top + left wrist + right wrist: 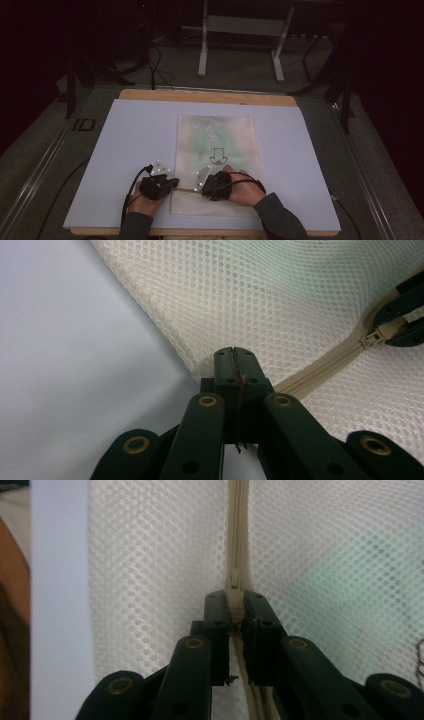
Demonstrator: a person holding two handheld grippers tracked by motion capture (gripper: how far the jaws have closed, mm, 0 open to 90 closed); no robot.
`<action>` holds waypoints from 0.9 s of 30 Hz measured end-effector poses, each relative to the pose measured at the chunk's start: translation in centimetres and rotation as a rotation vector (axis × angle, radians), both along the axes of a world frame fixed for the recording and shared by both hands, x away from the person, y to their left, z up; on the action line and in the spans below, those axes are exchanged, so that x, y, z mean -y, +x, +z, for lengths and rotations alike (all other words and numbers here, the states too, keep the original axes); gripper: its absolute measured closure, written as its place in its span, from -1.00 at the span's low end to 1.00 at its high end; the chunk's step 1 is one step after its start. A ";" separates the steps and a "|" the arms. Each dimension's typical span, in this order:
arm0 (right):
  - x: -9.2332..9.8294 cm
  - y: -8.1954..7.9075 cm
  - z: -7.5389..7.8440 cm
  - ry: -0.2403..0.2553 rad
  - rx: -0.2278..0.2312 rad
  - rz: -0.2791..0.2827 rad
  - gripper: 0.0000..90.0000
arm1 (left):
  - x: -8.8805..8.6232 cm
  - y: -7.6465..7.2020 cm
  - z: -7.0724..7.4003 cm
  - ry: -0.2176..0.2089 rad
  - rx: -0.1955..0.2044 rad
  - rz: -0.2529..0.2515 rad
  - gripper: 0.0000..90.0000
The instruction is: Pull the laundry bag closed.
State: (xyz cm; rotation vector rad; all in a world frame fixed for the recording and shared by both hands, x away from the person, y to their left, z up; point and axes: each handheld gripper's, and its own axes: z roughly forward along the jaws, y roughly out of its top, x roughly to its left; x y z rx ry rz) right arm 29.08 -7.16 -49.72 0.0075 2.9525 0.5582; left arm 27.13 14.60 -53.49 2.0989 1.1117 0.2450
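Observation:
A cream mesh bag with a pale green item inside lies flat on the white board. Its beige zipper runs along the near edge. My left gripper is at the bag's near left corner, where the zipper ends. Its jaws are shut on the mesh edge there. My right gripper sits a short way along the zipper, shut on the zipper pull. In the left gripper view the right gripper holds the zipper pull at the far right.
The white board rests on a wooden tabletop. A black arrow-like mark shows on the bag near my right hand. Beyond the table are a white metal frame and cables on the dark floor.

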 end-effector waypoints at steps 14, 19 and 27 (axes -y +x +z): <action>0.5 0.2 0.0 0.021 -0.013 -0.005 0.83 | 0.0 0.0 0.0 0.002 0.002 0.002 0.99; 0.8 0.2 0.1 0.018 -0.012 -0.009 0.83 | 0.1 0.0 0.0 0.004 0.003 0.001 0.99; 1.1 0.2 0.0 0.021 -0.017 -0.014 0.83 | 0.1 0.0 0.0 0.005 0.002 0.000 0.99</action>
